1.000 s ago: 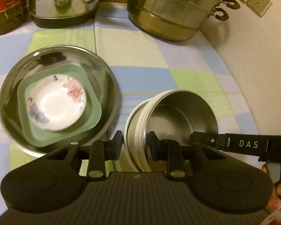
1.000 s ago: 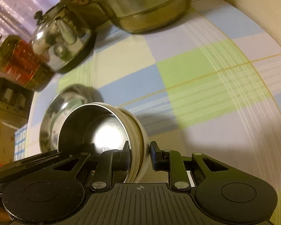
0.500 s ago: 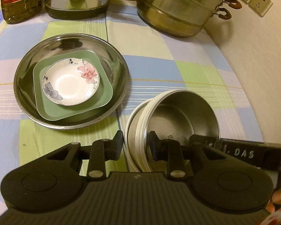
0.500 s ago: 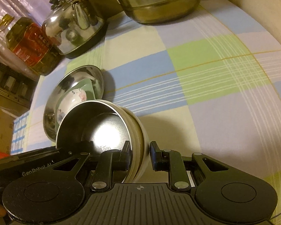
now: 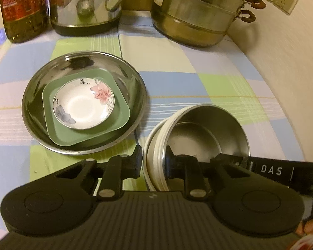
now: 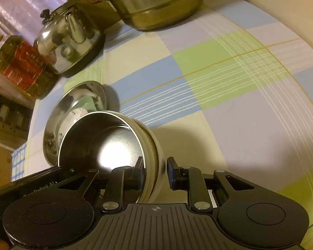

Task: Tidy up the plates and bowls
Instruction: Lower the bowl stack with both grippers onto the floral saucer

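Steel plate [image 5: 83,106] farther from bowl [image 5: 198,137]

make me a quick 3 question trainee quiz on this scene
1. True or false: both hand-held grippers straddle the rim of the steel bowl.
2. What lies directly under the floral dish? A) green plate B) kettle C) tablecloth
3. Fill in: the green plate sits in a steel ____.

Key: 1 true: left hand-held gripper, right hand-held gripper. 2 A. 3 pan.
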The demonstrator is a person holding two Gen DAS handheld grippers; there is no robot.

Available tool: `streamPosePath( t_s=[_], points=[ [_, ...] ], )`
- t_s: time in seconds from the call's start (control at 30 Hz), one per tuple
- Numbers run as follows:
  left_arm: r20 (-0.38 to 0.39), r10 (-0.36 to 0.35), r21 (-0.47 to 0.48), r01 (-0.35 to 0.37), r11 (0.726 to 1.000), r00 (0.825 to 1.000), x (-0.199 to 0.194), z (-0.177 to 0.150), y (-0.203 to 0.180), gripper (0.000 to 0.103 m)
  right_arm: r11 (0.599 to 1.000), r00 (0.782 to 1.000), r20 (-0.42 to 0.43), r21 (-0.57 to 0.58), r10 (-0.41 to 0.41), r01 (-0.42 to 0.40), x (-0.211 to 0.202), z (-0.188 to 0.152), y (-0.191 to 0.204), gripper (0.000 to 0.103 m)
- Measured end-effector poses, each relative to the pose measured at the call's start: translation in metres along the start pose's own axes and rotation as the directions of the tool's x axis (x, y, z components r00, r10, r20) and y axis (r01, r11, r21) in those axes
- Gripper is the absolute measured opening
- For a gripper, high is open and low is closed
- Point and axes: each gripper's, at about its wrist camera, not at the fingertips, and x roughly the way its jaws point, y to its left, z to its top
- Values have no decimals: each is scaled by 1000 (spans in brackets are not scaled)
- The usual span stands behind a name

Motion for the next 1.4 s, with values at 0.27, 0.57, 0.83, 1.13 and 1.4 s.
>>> streamPosePath(
  t_s=[0.27,0.57,0.83,1.13,1.4],
  points=[
    [13,-4,37,4,999,1000,0,-3,-1,17,1000,1000,28,-4,-11,11,-1,-4,3,22],
    [7,-13,36,12,999,1000,0,-2,-1,17,1000,1000,31,-12,-4,4,-1,-4,3,22],
    [4,-30,32,30,999,1000,0,-1,3,17,1000,1000,27,-6,-2,2,-1,-4,2,22],
    [12,-39,31,38,999,999,-4,-1,5,17,1000,1000,21,6,3,-3,-3,-4,2,22],
    [39,-39,22,38,999,998,-16,10,6,17,1000,1000,25,-12,14,-14,-13,8,12,22]
  ],
)
